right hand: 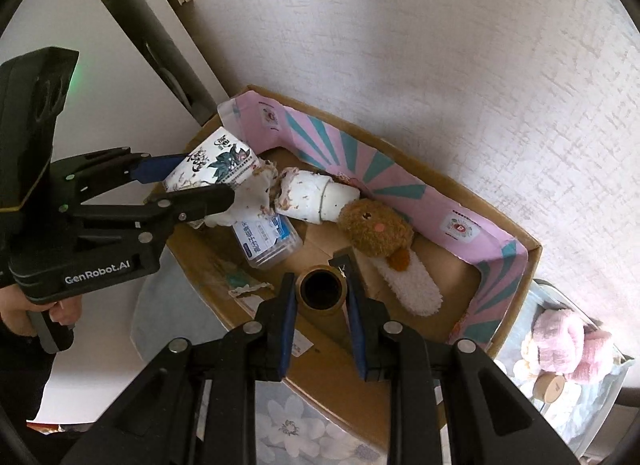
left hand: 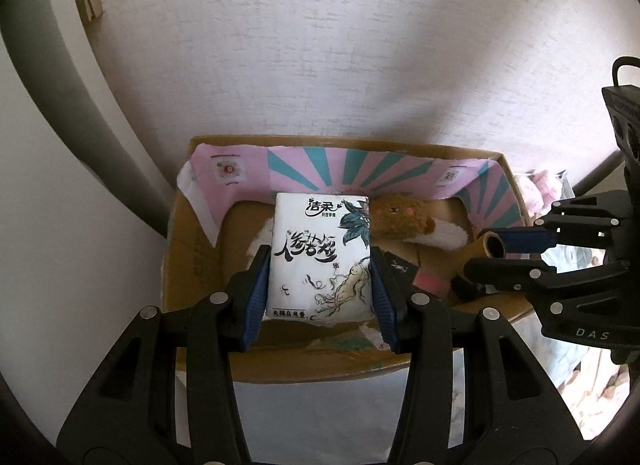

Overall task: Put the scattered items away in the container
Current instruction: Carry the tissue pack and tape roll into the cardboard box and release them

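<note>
The left gripper (left hand: 320,285) pinched a white tissue pack (left hand: 320,257) with black writing and a blue flower on it. Its two blue pads pressed on the pack's left and right sides. The pack was held up over the cardboard box (left hand: 200,249), near the box's left end. The box stood against a white wall (left hand: 320,45) and had pink and teal paper along its inside walls. The right gripper (right hand: 322,297) pinched a brown tube (right hand: 321,289) with a dark, round hole facing the camera. Its blue pads touched the tube on both sides. The tube was held over the near edge of the box. Inside the box lay a brown plush toy (right hand: 374,227) with a pink cheek, near the back wall. A white fluffy thing (right hand: 408,285) lay just beside the toy. A white roll (right hand: 316,197) with a torn end lay to the left of the toy, touching it. A clear plastic case (right hand: 270,241) with a blue label lay in front of the roll. A small black box (left hand: 396,265) and a pink thing (left hand: 430,283) lay near the tube. Outside the box, on the right, sat something pink and fluffy (right hand: 568,341). A hand (right hand: 60,311) held the left gripper's handle. A cloth with flowers (right hand: 288,425) lay under the box.
</note>
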`<state>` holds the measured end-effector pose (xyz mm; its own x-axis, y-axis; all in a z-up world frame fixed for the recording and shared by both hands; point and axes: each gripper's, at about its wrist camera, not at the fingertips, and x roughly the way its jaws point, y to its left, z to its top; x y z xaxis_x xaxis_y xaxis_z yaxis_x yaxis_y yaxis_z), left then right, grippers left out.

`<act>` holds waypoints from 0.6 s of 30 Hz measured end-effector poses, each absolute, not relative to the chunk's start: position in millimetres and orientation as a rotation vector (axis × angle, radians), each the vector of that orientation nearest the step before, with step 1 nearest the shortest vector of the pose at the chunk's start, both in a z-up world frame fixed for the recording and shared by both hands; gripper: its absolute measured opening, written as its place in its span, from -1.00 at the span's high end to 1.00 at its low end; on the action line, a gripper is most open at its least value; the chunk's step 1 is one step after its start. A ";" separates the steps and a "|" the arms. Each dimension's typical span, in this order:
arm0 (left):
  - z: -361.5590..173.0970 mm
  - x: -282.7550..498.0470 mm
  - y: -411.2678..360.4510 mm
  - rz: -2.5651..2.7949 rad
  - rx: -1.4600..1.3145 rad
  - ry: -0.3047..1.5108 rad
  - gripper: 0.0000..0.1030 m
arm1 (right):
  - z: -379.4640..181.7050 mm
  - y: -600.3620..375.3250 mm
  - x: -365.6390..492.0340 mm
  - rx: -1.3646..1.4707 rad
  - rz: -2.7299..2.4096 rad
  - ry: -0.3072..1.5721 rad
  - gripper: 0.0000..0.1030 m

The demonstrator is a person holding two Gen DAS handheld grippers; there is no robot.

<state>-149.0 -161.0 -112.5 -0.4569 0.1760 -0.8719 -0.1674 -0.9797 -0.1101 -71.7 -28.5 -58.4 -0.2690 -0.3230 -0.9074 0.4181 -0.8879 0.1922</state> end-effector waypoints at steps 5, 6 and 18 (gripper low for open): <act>-116.4 -148.3 -158.8 2.534 -1.564 -0.011 -0.38 | -57.7 -30.0 -68.0 1.534 -2.215 0.142 -0.34; -117.7 -148.3 -158.8 2.540 -1.579 -0.005 -1.00 | -55.6 -28.8 -66.2 1.517 -2.238 0.142 -0.46; -92.9 -130.4 -157.7 2.629 -1.508 0.052 -0.99 | -32.6 -20.6 -47.3 1.472 -2.354 0.186 -0.49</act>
<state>-130.4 -157.7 -92.9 -0.5003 0.0784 -0.8623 -0.1126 -0.9933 -0.0249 -47.3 -20.6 -32.6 -0.3944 -0.2290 -0.8899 0.3660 -0.9274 0.0765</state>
